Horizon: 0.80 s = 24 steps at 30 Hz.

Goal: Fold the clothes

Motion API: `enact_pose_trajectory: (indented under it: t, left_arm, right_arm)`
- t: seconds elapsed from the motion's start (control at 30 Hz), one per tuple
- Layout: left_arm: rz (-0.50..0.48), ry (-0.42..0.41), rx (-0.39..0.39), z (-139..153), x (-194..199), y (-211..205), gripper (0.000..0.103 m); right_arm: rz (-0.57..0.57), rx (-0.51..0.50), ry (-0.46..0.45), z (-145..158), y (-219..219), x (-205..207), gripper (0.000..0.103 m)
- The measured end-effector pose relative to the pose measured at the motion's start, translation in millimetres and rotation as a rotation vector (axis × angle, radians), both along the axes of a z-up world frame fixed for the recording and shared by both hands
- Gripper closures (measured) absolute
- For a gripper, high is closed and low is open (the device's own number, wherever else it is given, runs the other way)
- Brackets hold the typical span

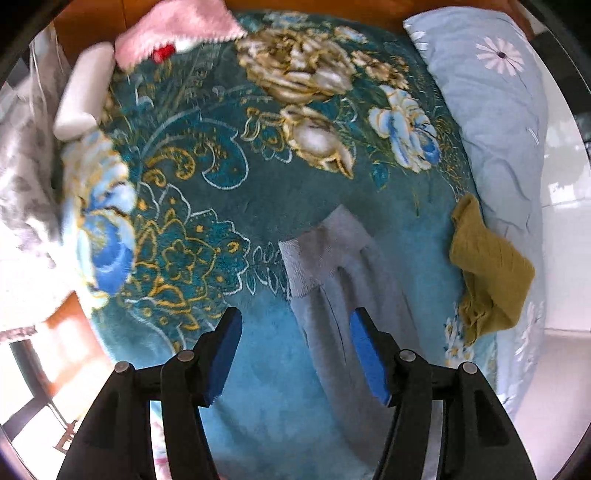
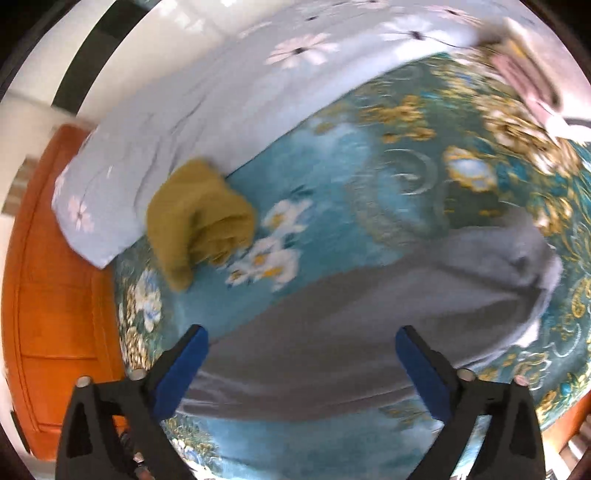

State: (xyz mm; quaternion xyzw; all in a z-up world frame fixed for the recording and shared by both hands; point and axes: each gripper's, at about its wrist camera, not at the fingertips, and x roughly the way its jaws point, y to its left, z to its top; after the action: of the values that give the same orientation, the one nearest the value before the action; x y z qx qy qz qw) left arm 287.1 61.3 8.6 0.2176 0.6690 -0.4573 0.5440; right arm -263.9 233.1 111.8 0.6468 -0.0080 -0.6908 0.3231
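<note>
A grey garment (image 1: 332,258) lies stretched out flat on the teal floral blanket (image 1: 221,184); its ribbed hem points toward the bed's middle. My left gripper (image 1: 295,317) hovers over it, open, with nothing pinched between the blue pads. In the right wrist view the same grey garment (image 2: 369,314) spreads below my right gripper (image 2: 301,332), whose jaws stand wide open and empty. A crumpled olive garment (image 1: 487,266) sits at the blanket's edge against the pale blue bedding, and shows as the olive garment (image 2: 199,214) to the right gripper's upper left. The right view is blurred.
Pale blue daisy-print bedding (image 1: 491,92) runs along one side of the bed. A pink fluffy garment (image 1: 177,29) and a white roll (image 1: 85,92) lie at the far end. White-grey fabric (image 1: 22,184) is piled at the left. An orange wooden bed frame (image 2: 55,277) borders the blanket (image 2: 332,184).
</note>
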Motion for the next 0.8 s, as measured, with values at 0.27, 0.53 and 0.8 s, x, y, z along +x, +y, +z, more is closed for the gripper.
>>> enact_pose_trajectory:
  t: [0.27,0.53,0.8]
  left_arm:
    - [-0.091,0.091,0.041,-56,13,-21,0.03]
    - [-0.037,0.269,0.097,-108,11,-30,0.03]
    - [-0.017,0.338,0.1,-134,2,-40,0.046]
  right_arm:
    - [0.105,0.038,0.107,21,-64,59,0.0]
    - [0.173,0.17,0.143,19,-69,80,0.0]
    - [0.186,0.23,0.202,35,-79,78,0.0]
